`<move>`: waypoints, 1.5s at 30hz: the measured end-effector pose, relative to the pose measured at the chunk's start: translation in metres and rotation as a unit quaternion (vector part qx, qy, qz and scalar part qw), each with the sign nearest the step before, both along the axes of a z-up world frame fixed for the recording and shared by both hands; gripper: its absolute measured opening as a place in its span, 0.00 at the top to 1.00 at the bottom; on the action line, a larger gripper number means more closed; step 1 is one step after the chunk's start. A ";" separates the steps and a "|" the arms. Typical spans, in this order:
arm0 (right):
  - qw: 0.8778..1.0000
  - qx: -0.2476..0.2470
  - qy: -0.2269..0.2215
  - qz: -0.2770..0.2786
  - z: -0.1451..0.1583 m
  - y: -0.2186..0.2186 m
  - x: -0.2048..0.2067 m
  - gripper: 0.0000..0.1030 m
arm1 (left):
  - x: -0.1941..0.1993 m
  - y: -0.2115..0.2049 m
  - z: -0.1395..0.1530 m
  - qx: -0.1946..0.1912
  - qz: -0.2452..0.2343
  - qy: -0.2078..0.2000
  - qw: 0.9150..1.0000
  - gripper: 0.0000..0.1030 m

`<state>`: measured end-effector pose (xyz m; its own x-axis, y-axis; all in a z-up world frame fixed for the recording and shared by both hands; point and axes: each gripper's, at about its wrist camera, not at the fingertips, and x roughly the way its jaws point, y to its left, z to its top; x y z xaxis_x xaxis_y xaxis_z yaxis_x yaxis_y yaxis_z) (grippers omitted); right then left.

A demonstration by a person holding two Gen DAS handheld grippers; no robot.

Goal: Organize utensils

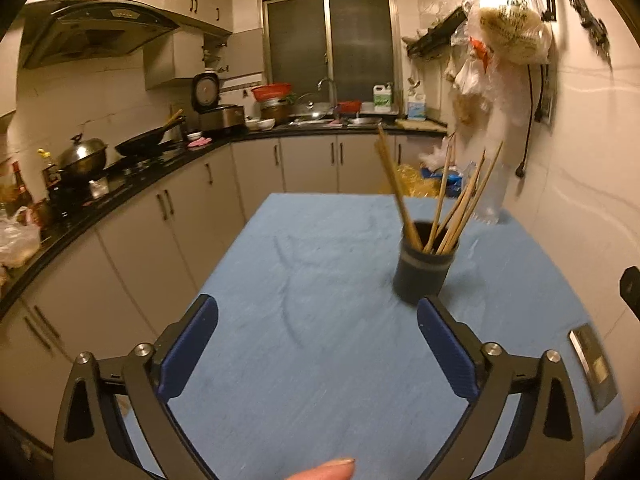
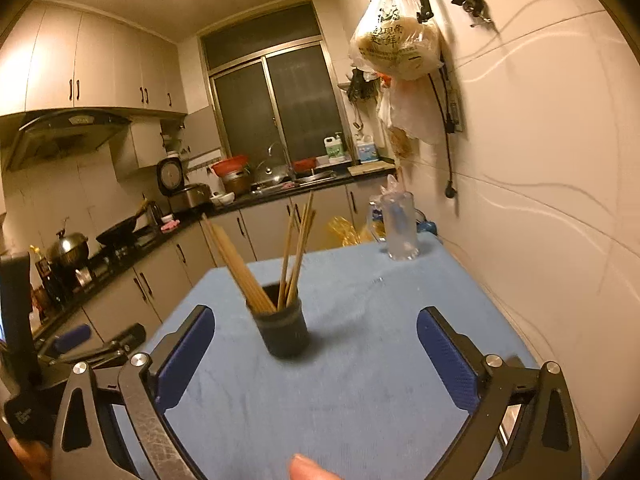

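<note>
Fingertip (image 1: 324, 470) pokes in at bottom centre of the left wrist view, same in the right wrist view. Left gripper (image 1: 318, 312) spread wide, nothing between the blue pads (image 1: 188, 354), only bare blue tablecloth (image 1: 320, 380) beneath. Right gripper (image 2: 316, 326) likewise wide open and empty. Dark cylindrical holder (image 1: 425, 266) stands upright on the cloth, right of centre in the left view, just beyond the right pad tip; in the right view it sits centre frame (image 2: 282, 332), between and beyond the fingers, not touched. Chopsticks (image 1: 440, 204) stand in it, fanned out, one bundle leaning left. Clear plastic jug (image 2: 398, 226) at the far right corner of the table. Beyond: counter (image 1: 132, 178) with wok (image 1: 150, 142), sink area, dark window (image 1: 330, 46), bags (image 2: 394, 46) hung on the right wall.
</note>
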<state>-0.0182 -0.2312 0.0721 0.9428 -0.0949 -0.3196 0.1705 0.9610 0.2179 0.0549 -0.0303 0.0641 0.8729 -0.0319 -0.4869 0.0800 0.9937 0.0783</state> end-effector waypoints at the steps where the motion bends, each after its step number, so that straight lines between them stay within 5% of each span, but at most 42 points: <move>1: 1.000 -0.002 0.004 -0.005 -0.004 0.003 -0.005 0.00 | -0.006 0.002 -0.004 0.008 0.001 0.007 1.000 0.02; 6: 1.000 -0.015 0.023 -0.009 -0.021 0.012 -0.016 0.00 | -0.026 0.010 -0.025 0.034 0.005 0.053 0.998 0.02; 13: 0.997 -0.054 0.047 0.013 -0.030 0.038 -0.009 0.00 | -0.055 0.024 -0.037 0.039 0.052 0.012 0.998 0.02; 45: 0.994 -0.065 0.091 0.017 -0.043 0.041 0.006 0.00 | -0.050 0.026 -0.050 0.035 0.046 0.041 0.997 0.02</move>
